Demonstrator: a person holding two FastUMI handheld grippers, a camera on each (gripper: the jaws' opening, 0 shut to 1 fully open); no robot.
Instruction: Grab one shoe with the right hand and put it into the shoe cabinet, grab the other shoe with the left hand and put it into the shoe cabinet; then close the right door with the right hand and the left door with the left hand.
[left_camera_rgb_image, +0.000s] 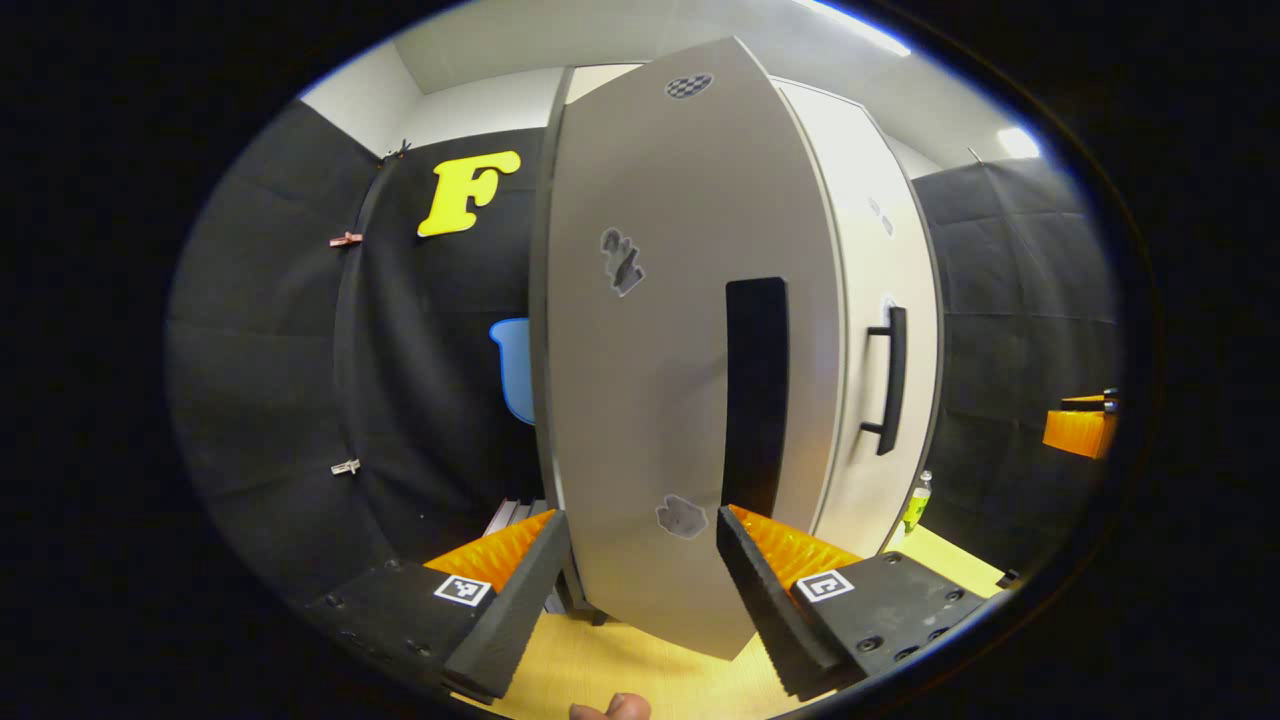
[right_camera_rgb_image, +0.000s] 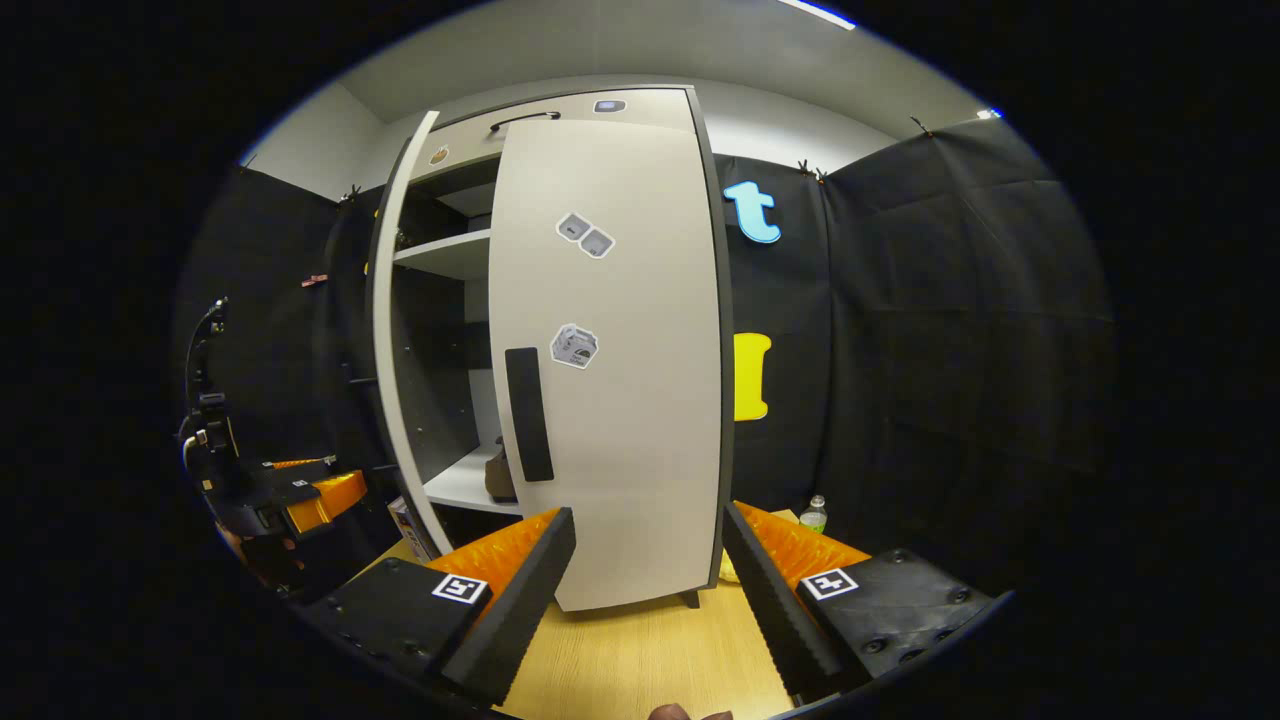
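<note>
Left gripper view: left tool (left_camera_rgb_image: 640, 560) fingers spread apart, gripping nothing, pointed at the left door (left_camera_rgb_image: 680, 350) of the shoe cabinet, which fills the centre of the view and stands partly swung out; its dark vertical handle (left_camera_rgb_image: 755, 395) sits at about 1 o'clock from the tool, close ahead, contact not clear. Right door (left_camera_rgb_image: 880, 300) at 2 o'clock looks closed, black bar handle (left_camera_rgb_image: 890, 380) on it. Stickers on the left door face. Small bottle (left_camera_rgb_image: 918, 500) on the light wood floor (left_camera_rgb_image: 640, 670) at 3 o'clock beside the cabinet base. Right gripper view: right tool (right_camera_rgb_image: 648, 560) fingers also apart, empty, facing the right door (right_camera_rgb_image: 620, 350), its dark handle (right_camera_rgb_image: 528, 400) at 11 o'clock from the tool. Left door (right_camera_rgb_image: 385, 330) at 10 o'clock stands ajar, showing the cabinet interior with an upper shelf (right_camera_rgb_image: 450, 255) and a lower shelf (right_camera_rgb_image: 465, 485). One shoe (right_camera_rgb_image: 498, 470) sits on the lower shelf, mostly hidden behind the right door edge; second shoe can't be made out. Other tool (right_camera_rgb_image: 300, 495) with the hand holding it at 9 o'clock, low, outside the left door. Bottle (right_camera_rgb_image: 814, 514) at 2 o'clock on the floor.
</note>
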